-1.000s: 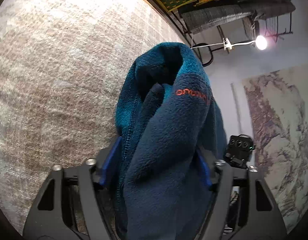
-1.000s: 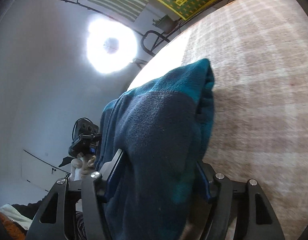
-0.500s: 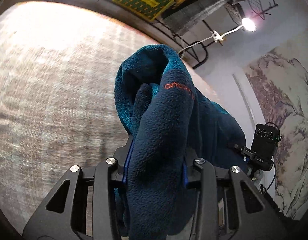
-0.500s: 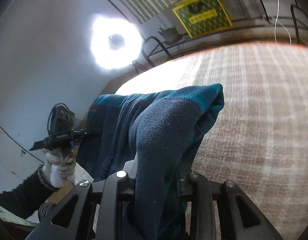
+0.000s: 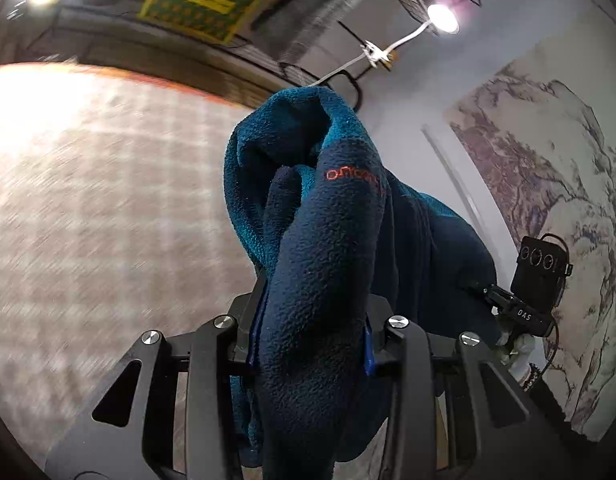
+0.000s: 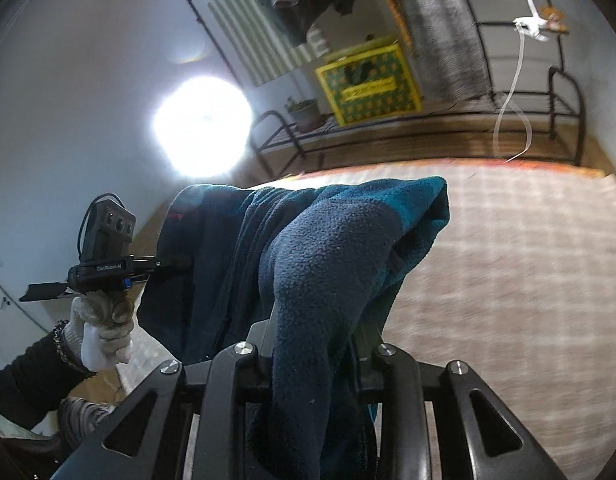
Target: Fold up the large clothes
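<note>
Both sets of jaws are clamping thick bunches of the same blue fleece top: the left gripper (image 5: 310, 344) is pinching a fold of the fleece (image 5: 328, 264) just below its orange stitched lettering, and the right gripper (image 6: 312, 350) is biting another bunch of it (image 6: 328, 264), with cloth spilling over the jaws on both sides. The top is hanging in the air between the two grippers, above the checked rug (image 5: 87, 208).

The step in hand looks like spreading the top out before laying it flat. To do that well, the two grips should be drawing apart evenly until the cloth between them is hanging straight, with both at the same height. Because the bunches are thick, a hard tug risks slipping a layer out. Lowering the free edge onto the rug first should keep wrinkles out.
</note>
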Demonstrator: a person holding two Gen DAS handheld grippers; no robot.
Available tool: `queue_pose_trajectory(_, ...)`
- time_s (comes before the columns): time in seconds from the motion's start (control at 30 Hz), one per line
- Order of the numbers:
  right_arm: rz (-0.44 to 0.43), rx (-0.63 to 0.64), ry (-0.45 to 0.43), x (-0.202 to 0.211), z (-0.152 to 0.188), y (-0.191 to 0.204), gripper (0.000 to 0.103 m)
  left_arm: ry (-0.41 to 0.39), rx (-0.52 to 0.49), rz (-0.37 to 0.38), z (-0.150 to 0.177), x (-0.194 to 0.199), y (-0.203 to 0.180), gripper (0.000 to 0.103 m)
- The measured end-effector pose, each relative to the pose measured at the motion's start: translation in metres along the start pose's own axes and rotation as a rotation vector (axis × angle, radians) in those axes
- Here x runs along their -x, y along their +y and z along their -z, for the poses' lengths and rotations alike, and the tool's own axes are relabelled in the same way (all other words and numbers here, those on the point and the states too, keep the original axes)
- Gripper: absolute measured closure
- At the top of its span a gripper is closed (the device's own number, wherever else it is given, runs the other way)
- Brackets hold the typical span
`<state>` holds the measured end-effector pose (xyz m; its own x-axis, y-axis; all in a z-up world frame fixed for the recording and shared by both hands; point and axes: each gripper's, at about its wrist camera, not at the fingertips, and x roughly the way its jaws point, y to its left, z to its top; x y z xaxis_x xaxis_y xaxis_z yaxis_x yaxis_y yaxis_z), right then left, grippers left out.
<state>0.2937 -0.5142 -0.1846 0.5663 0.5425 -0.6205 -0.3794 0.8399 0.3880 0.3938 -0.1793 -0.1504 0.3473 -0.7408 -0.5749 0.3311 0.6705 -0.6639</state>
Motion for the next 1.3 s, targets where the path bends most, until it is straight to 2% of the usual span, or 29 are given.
queue_pose_trajectory(0.37,0.171,0.035,-0.068,0.047,-0.055,-0.076,0.079,-0.001,-0.076,0.06,-0.065,-0.111,-0.054,0.067)
queue_pose_trajectory(0.73,0.251,0.027,-0.117,0.029,-0.111,-0.172,0.08,-0.009,-0.087,0.096,-0.116,-0.234,-0.079,0.067)
queue_pose_trajectory(0.87,0.271,0.018,-0.149,0.018,-0.124,-0.213,0.08,0.009,-0.081,0.083,-0.123,-0.27,-0.077,0.067)
queue_pose_trajectory(0.93,0.255,-0.025,-0.139,0.004,-0.121,-0.241,0.08,0.026,-0.048,0.028,-0.124,-0.291,-0.063,0.067)
queue_pose_trajectory(1.0,0.296,-0.066,-0.106,-0.014,-0.113,-0.267,0.079,0.046,0.006,-0.021,-0.126,-0.305,-0.045,0.067)
queue_pose_trajectory(1.07,0.381,-0.131,-0.05,-0.033,-0.103,-0.299,0.07,0.058,0.026,-0.04,-0.125,-0.311,-0.034,0.066)
queue_pose_trajectory(1.13,0.407,-0.22,-0.032,-0.038,-0.093,-0.325,0.063,0.059,-0.036,-0.068,-0.122,-0.314,-0.033,0.063)
queue_pose_trajectory(1.17,0.418,-0.238,-0.028,-0.038,-0.088,-0.333,0.055,0.059,-0.056,-0.079,-0.121,-0.315,-0.034,0.062)
queue_pose_trajectory(1.23,0.47,-0.247,-0.002,-0.041,-0.08,-0.343,0.041,0.067,-0.047,-0.1,-0.122,-0.318,-0.031,0.05)
queue_pose_trajectory(1.3,0.491,-0.268,0.007,-0.043,-0.076,-0.346,0.038,0.061,-0.032,-0.124,-0.122,-0.318,-0.03,0.045)
